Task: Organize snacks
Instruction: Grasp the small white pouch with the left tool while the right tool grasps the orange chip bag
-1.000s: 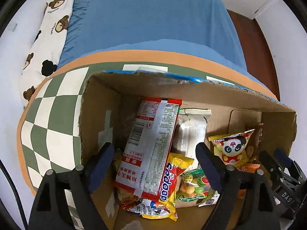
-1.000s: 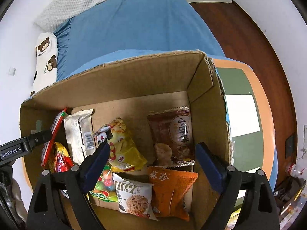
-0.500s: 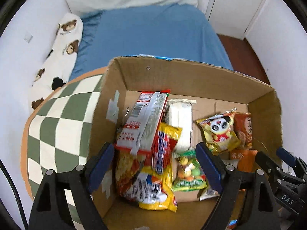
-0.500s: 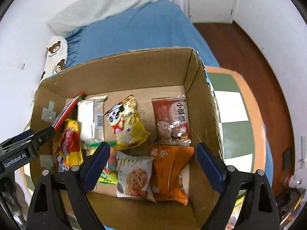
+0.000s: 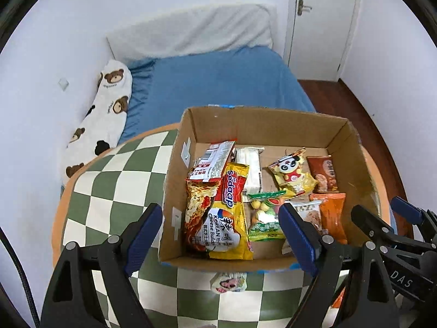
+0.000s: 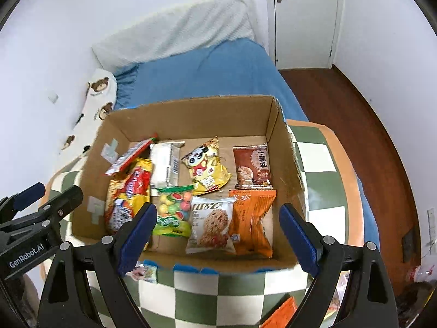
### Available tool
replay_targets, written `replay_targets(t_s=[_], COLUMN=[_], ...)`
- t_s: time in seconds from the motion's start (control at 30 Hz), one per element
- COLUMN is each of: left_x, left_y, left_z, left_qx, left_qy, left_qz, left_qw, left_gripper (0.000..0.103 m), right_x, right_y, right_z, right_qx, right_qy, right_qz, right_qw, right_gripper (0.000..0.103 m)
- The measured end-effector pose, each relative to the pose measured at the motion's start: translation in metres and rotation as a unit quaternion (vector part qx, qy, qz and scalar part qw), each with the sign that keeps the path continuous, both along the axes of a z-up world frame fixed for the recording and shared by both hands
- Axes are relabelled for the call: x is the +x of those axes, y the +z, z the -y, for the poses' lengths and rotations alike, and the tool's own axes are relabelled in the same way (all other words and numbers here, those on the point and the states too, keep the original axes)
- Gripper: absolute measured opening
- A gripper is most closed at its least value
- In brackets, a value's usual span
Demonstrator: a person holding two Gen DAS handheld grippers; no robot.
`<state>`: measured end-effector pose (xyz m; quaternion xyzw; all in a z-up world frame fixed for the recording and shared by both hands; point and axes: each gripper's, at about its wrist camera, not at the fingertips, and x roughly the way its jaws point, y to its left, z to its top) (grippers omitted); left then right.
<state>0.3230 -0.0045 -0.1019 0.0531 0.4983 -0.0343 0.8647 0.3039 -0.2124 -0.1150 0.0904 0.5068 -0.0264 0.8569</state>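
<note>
Both grippers hang spread and empty, left gripper (image 5: 221, 235) and right gripper (image 6: 218, 235), low in frame. Snack packets fill the cardboard box (image 6: 191, 114) mid-frame on the checkered table (image 6: 316, 158).

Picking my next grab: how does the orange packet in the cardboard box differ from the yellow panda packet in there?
The orange packet lies near the box's front wall; the yellow panda packet lies further back. The orange one is plain orange with printed characters; the panda one bears a cartoon panda. The orange one sits squarer to the cardboard box; the panda one is skewed. Both lie flat on the floor, untouched.
</note>
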Motion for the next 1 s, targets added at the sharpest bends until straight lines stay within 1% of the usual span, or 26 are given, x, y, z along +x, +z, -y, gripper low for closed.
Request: replay_targets(t_s=[0.13, 0.23, 0.37, 0.43, 0.53, 0.6, 0.67, 0.73, 0.83, 0.87, 0.93, 0.97, 1.0], left_x=[-0.02, -0.036, -0.06, -0.071, -0.082, -0.086, -0.09, -0.094, -0.099, -0.1, -0.102, -0.102, -0.103], left_y=[0.015, 0.023, 0.025, 0.014, -0.014, -0.037, -0.063, -0.085, -0.114, -0.124, -0.135, -0.14, -0.145], left_z=[-0.001, -0.003, -0.009, -0.011, -0.015, -0.016, -0.017, -0.018, -0.017, -0.017, -0.018, -0.019, -0.02], left_qx=[-0.008, -0.013, -0.021, -0.017, -0.01, -0.002, 0.011, 0.016, 0.02, 0.024, 0.035, 0.035, 0.037], left_qy=[0.001, 0.002, 0.008, 0.012, 0.017, 0.022, 0.026, 0.03, 0.033, 0.034, 0.035, 0.039, 0.041], left_qz=[0.02, 0.031, 0.031, 0.022, -0.013, -0.039, -0.062, -0.086, -0.123, -0.134, -0.145, -0.152, -0.159], left_qw=[0.9998, 0.9994, 0.9993, 0.9996, 0.9997, 0.999, 0.9977, 0.9957, 0.9916, 0.9901, 0.9882, 0.9869, 0.9857], left_gripper=[0.087, 0.087, 0.087, 0.087, 0.087, 0.087, 0.087, 0.087, 0.087, 0.087, 0.087, 0.087, 0.087], right_x=[-0.024, -0.042, -0.067, -0.079, -0.098, -0.112, -0.123, -0.137, -0.147, -0.151, -0.156, -0.16, -0.165], right_y=[0.022, 0.034, 0.033, 0.025, 0.0, -0.027, -0.049, -0.078, -0.119, -0.132, -0.155, -0.165, -0.176], right_z=[-0.003, -0.005, 0.002, 0.009, 0.033, 0.057, 0.074, 0.095, 0.108, 0.112, 0.117, 0.121, 0.125], right_qx=[-0.004, 0.002, 0.019, 0.028, 0.044, 0.06, 0.071, 0.089, 0.119, 0.123, 0.115, 0.127, 0.154], right_qy=[-0.002, -0.003, -0.015, -0.027, -0.059, -0.091, -0.108, -0.136, -0.152, -0.159, -0.176, -0.187, -0.203], right_qz=[0.026, 0.037, 0.032, 0.019, -0.017, -0.052, -0.078, -0.116, -0.167, -0.178, -0.195, -0.2, -0.207], right_qw=[1.0, 0.999, 0.999, 0.999, 0.997, 0.993, 0.989, 0.98, 0.967, 0.963, 0.958, 0.953, 0.945], right_gripper=[0.093, 0.093, 0.093, 0.093, 0.093, 0.093, 0.093, 0.093, 0.093, 0.093, 0.093, 0.093, 0.093])
